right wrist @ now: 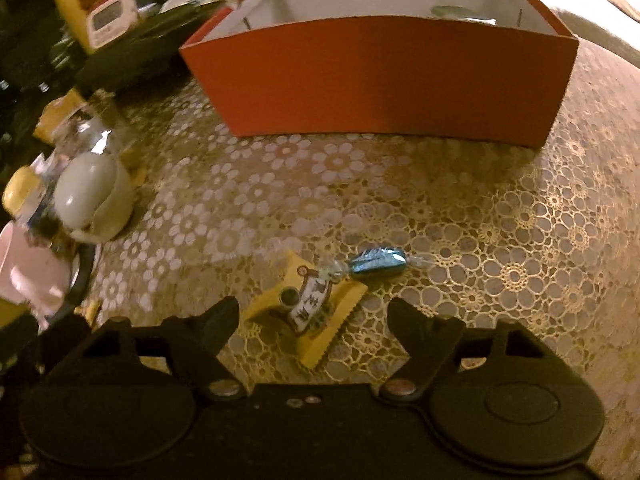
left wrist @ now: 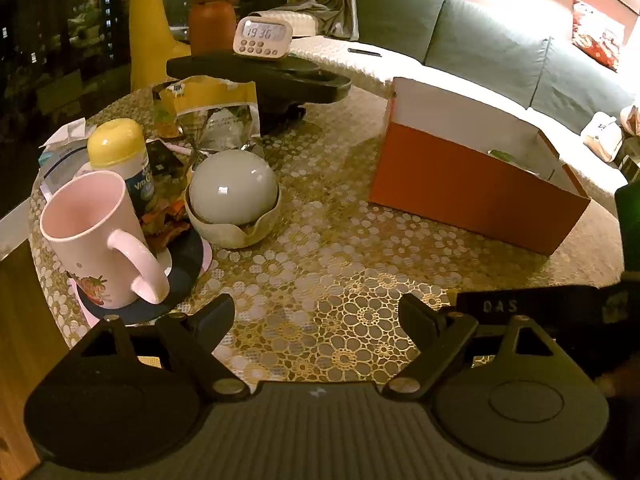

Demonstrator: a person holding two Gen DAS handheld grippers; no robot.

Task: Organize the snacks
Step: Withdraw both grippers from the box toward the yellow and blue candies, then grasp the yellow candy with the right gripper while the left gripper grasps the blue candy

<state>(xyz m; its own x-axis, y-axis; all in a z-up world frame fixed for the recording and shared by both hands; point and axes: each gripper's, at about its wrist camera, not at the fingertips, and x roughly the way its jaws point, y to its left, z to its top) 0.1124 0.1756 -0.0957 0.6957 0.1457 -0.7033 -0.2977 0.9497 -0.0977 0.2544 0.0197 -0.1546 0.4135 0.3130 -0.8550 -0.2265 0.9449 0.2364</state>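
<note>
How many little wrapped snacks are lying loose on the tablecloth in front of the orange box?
2: a yellow packet between the right gripper fingers, and a blue-wrapped candy just beyond it. More may sit hidden inside the orange box.

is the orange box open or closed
Open: the orange box has no lid on top, and both wrist views look over its wall onto the white inside.

left gripper point(left wrist: 316, 316): jaws apart, tilted down | right gripper point(right wrist: 314, 320): jaws apart
</note>
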